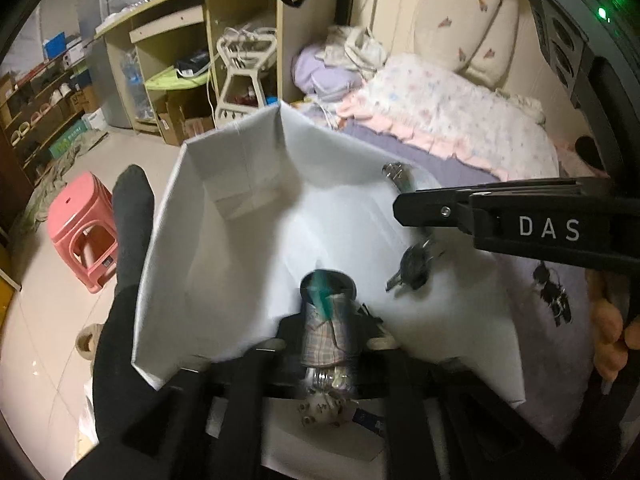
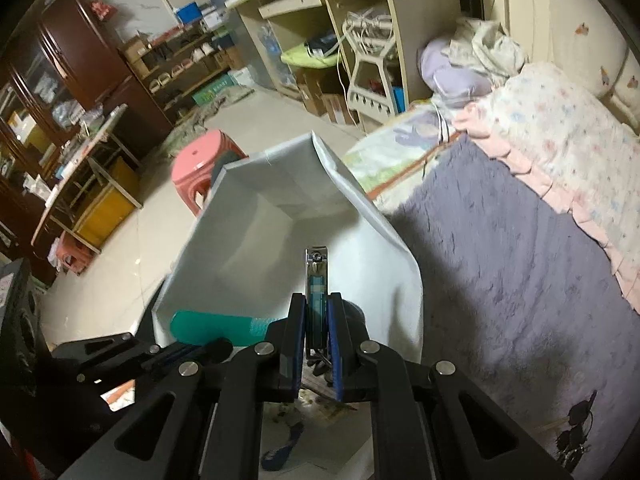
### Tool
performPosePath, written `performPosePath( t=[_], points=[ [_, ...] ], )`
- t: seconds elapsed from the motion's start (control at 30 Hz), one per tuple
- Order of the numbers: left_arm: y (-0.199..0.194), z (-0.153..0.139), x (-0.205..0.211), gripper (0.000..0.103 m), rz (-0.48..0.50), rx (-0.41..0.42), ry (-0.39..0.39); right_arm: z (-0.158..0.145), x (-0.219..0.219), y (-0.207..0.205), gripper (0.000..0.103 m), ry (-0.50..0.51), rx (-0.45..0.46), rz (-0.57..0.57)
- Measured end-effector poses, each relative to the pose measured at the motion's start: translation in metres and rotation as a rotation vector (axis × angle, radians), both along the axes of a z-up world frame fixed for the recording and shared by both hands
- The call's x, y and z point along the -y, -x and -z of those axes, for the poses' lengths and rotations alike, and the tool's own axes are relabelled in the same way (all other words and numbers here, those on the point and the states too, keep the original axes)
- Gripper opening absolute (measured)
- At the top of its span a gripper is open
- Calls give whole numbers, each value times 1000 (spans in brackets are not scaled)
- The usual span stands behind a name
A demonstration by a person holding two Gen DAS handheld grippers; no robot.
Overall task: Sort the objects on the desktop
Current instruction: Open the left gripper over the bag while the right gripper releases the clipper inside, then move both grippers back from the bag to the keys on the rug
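My left gripper (image 1: 330, 344) is shut on a round plaid-patterned holder (image 1: 326, 332) with a teal item (image 1: 322, 288) in its mouth, held over the near rim of a white storage bag (image 1: 208, 220). My right gripper (image 2: 316, 320) is shut on a metal nail clipper (image 2: 316, 268) with keys hanging from it, above the white bag (image 2: 248, 232). In the left wrist view the right gripper (image 1: 404, 208) comes in from the right with the clipper tip (image 1: 394, 172) and dangling keys (image 1: 414, 268) over the bag. A teal tube (image 2: 216, 328) shows at the bag's near edge.
The bag stands on a bed with a purple blanket (image 2: 500, 260) and floral quilt (image 2: 560, 132). Another bunch of dark keys (image 2: 576, 432) lies on the blanket. A pink stool (image 1: 80, 232) stands on the floor to the left; shelves (image 1: 180, 60) line the far wall.
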State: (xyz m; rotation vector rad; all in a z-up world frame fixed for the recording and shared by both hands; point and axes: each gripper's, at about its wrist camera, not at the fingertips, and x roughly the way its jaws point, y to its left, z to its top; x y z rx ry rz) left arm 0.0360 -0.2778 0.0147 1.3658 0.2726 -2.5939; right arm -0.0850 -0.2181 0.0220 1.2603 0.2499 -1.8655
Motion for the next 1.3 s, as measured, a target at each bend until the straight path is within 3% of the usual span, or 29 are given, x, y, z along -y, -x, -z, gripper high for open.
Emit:
performPosePath(
  t=[0.03,0.07,0.13,0.2,0.57,0.83,1.03,1.23,1.27,1.3],
  points=[
    [1,2,-3,81,-1,10,11,3,0,0,14,-4,7,0],
    [0,1,-6,85,-4,-6,28,5,0,0,19,-14,8,4],
    [-3,-5,-11,85,-8,-56,57,9,-2,-1,48,-32,6,15],
    [-3,-9,-12,85,-1,-75,36,7,-5,-5,57,-29,-23,22],
    [-3,-38,-34,85,18,-123,14,-17,-36,-16,57,5,-43,61],
    [18,-65,-119,86,166,-144,26,-45,-148,-11,57,21,-71,229],
    [54,-36,-205,86,331,-89,4,-36,-244,-3,58,-57,-67,361],
    [96,19,-283,86,509,-31,-50,6,-322,6,58,-108,-27,475],
    [105,32,-296,85,533,-18,-56,16,-335,9,57,-108,-24,494],
    [111,42,-306,84,552,-6,-65,25,-346,11,49,-109,-21,509]
  ],
)
